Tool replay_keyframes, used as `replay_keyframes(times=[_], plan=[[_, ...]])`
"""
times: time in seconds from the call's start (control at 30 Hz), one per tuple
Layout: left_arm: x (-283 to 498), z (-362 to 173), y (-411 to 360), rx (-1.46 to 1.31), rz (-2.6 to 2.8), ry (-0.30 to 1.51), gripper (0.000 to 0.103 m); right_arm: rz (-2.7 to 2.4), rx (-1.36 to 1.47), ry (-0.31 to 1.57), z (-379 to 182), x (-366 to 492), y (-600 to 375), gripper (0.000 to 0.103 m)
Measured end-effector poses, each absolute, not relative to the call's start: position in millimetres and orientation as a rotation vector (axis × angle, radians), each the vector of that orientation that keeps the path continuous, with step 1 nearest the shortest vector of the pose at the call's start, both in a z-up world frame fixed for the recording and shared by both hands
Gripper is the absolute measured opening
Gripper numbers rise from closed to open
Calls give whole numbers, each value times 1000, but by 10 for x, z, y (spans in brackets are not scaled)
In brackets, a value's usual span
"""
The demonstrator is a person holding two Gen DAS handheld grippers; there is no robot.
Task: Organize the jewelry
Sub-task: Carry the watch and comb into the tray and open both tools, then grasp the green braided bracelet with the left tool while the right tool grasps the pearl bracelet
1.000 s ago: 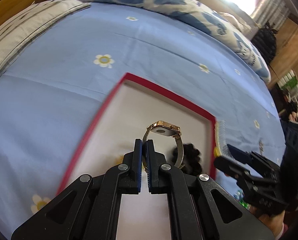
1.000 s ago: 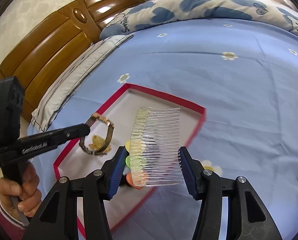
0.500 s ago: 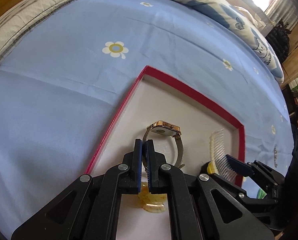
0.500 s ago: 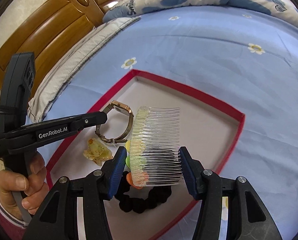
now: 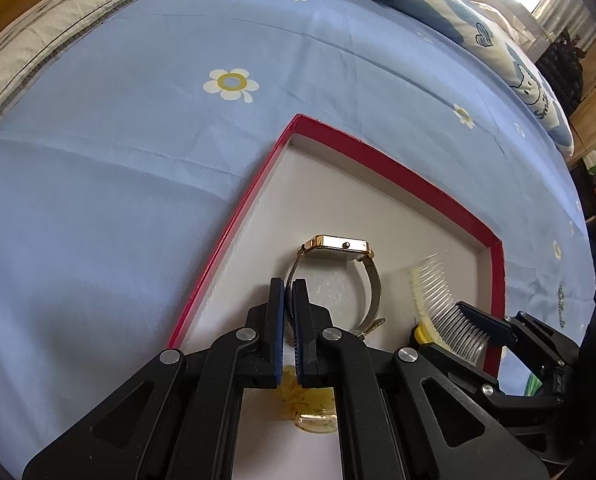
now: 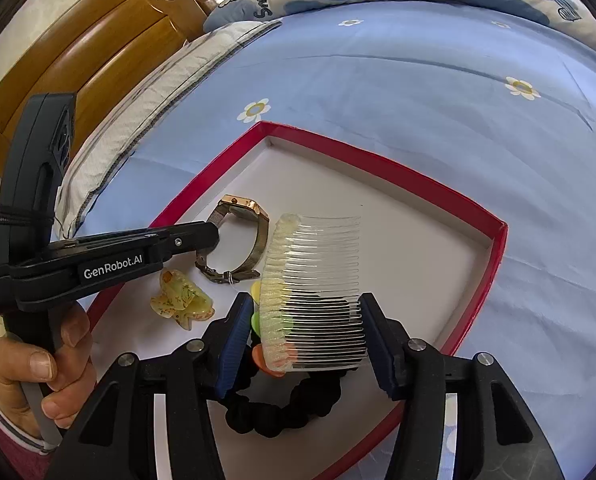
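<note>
A gold watch (image 5: pixel 344 245) with a mesh strap hangs from my left gripper (image 5: pixel 288 286), which is shut on the strap, low over the white floor of the red-rimmed tray (image 5: pixel 233 224). In the right wrist view the watch (image 6: pixel 241 206) sits at the left gripper (image 6: pixel 211 236) tip, its clasp close to the floor. My right gripper (image 6: pixel 305 304) is shut on a clear comb (image 6: pixel 318 280) with a yellowish spine, held over the tray's near right part. The comb (image 5: pixel 434 292) stands just right of the watch.
A yellow hair claw (image 6: pixel 179 296) and a black scrunchie (image 6: pixel 281 412) with coloured bits lie in the tray (image 6: pixel 494 264). The tray rests on a blue flowered bedsheet (image 6: pixel 418 100). A pillow, duvet and wooden headboard (image 6: pixel 97 40) lie beyond. A hand (image 6: pixel 29 368) grips the left tool.
Both grippers have come down over the tray, which now looks nearer. The watch and comb sit lower and closer together. Both grips are unchanged.
</note>
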State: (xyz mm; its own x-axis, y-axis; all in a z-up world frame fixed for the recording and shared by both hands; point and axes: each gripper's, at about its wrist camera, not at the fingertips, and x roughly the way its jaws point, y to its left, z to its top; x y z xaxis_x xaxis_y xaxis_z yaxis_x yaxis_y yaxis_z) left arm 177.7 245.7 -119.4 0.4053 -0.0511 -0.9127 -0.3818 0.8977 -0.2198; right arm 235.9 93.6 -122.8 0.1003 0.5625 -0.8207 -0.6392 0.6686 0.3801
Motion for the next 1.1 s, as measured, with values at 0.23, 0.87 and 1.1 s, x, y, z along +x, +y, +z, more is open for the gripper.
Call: replay_keyframes(times=[0.23, 0.87, 1.1], plan=[[1806, -1188, 2439, -428, 220, 1149, 4, 892, -88, 1170, -1234, 2358, 965, 57], [1597, -886, 2397, -460, 216, 1087, 27, 889, -25, 1155, -1051, 2262, 728, 62], [1325, -673, 2261, -492, 189, 1037, 27, 874, 34, 1110, -830, 2107, 384, 62]])
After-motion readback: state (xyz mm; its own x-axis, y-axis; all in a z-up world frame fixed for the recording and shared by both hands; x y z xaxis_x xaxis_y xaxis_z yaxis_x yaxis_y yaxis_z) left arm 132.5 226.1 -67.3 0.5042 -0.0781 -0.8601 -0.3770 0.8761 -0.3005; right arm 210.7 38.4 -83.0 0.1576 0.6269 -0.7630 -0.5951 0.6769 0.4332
